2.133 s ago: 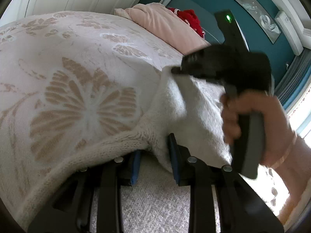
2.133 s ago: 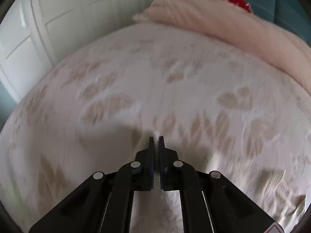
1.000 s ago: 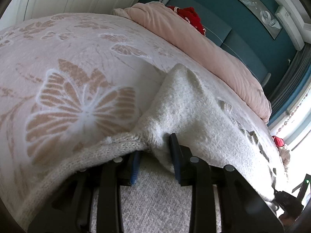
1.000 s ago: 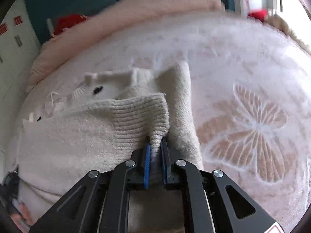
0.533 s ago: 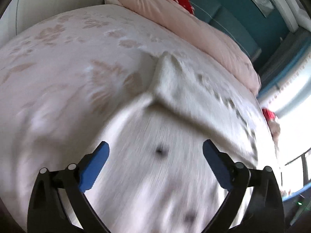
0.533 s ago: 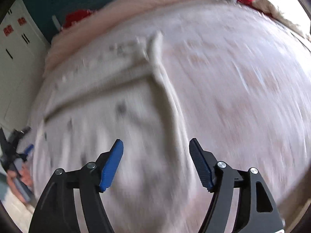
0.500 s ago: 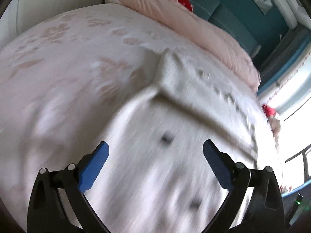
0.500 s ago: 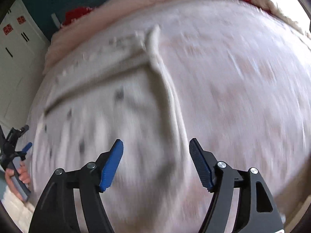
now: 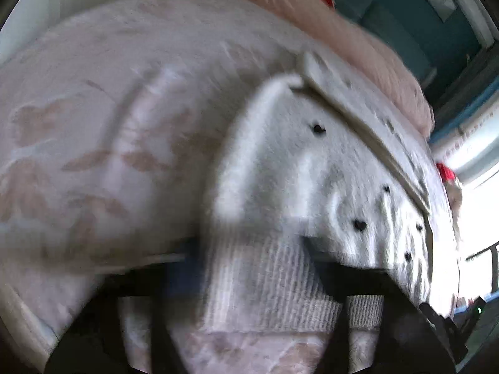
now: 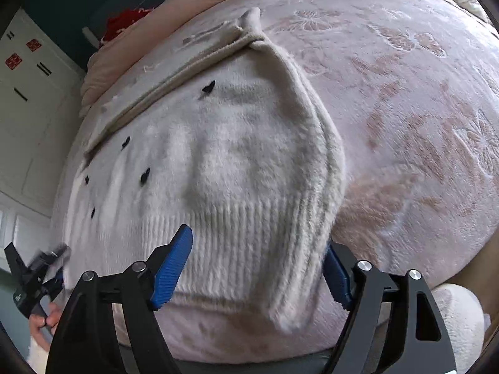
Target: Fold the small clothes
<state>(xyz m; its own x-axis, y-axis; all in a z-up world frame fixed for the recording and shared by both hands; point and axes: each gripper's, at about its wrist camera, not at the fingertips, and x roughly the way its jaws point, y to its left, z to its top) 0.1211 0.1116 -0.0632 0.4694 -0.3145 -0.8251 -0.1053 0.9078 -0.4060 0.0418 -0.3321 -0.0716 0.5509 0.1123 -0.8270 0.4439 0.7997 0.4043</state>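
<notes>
A fuzzy white knit sweater [image 10: 237, 155] with small black spots lies folded on the bed, its ribbed hem toward me. My right gripper [image 10: 259, 268] is open, its blue pads either side of the hem's right corner, one pad partly under the folded sleeve edge. In the blurred left wrist view the sweater [image 9: 312, 168] fills the middle, and my left gripper [image 9: 252, 258] is open with its dark jaws either side of the ribbed hem. The left gripper also shows in the right wrist view [image 10: 34, 277], held in a hand at the far left.
The bed has a pale pink bedspread [image 10: 421, 99] with a butterfly pattern. A pink pillow roll [image 9: 327, 28] and something red [image 10: 124, 21] lie at the head. White cupboard doors [image 10: 28, 103] stand at the left. A window [image 9: 477, 205] is at the right.
Both grippers let go of the sweater and opened wide, then moved down to the ribbed hem at the near edge. The sweater now lies folded on the bed.
</notes>
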